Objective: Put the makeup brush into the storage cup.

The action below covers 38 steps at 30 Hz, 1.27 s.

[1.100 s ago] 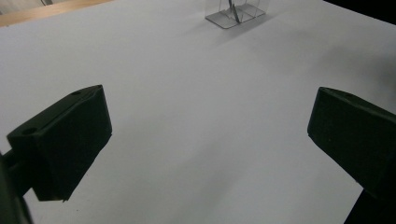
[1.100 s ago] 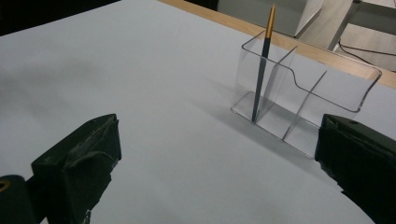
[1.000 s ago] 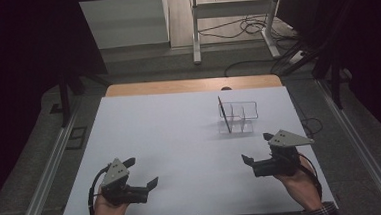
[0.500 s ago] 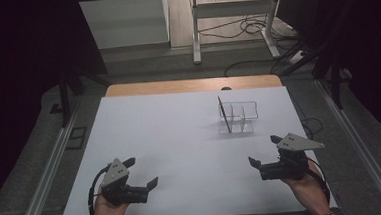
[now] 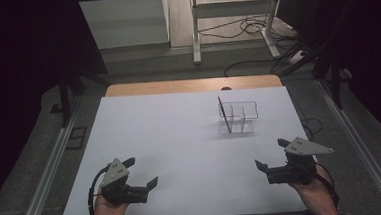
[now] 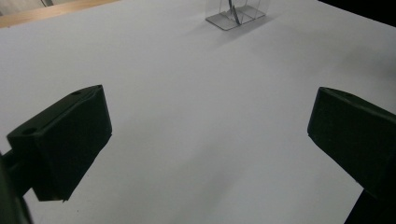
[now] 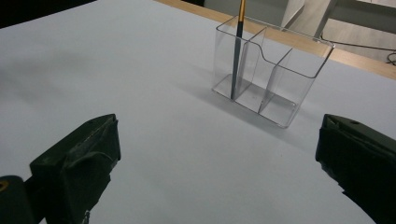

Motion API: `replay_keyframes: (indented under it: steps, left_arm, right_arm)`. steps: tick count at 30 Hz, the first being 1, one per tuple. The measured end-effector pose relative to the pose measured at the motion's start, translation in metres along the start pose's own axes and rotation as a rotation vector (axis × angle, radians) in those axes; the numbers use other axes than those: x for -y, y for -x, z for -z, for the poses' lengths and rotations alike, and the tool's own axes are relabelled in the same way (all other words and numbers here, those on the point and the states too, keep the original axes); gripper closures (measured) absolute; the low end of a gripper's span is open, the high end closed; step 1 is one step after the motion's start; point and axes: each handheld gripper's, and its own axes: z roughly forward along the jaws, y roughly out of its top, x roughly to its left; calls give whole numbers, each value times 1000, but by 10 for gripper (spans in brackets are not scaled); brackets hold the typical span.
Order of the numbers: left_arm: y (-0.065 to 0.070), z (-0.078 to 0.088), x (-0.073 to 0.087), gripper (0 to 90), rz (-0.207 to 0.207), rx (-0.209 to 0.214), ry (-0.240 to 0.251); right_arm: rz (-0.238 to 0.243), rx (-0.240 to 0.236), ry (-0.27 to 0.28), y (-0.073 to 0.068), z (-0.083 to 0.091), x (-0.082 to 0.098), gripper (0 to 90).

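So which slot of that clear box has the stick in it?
The end slot of the clear box, leftmost in the right gripper view, holds the stick; the other two are empty.

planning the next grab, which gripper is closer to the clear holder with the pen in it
Right. The right gripper sits just in front of the clear holder, slightly to its right. The left gripper is far across the table, at the near left corner.

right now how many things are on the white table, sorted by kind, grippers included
clear organiser: 1
pencil-like stick standing in the organiser's end compartment: 1
grippers, left gripper and right gripper: 2
total: 4
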Motion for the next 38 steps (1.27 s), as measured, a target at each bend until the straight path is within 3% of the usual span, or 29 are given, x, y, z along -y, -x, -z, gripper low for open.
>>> replay_keyframes:
  steps: [22, 31, 38]
  left_arm:
    - [0, 0, 0, 0, 3, 2, 4]
    - [0, 1, 0, 1, 2, 2, 4]
    - [0, 0, -1, 1, -2, 4, 2]
  right_arm:
    - [-22, 25, 1, 7, 12, 19, 0]
    - [-42, 44, -13, 14, 13, 35, 0]
    - [-33, 66, -55, 18, 9, 42, 0]
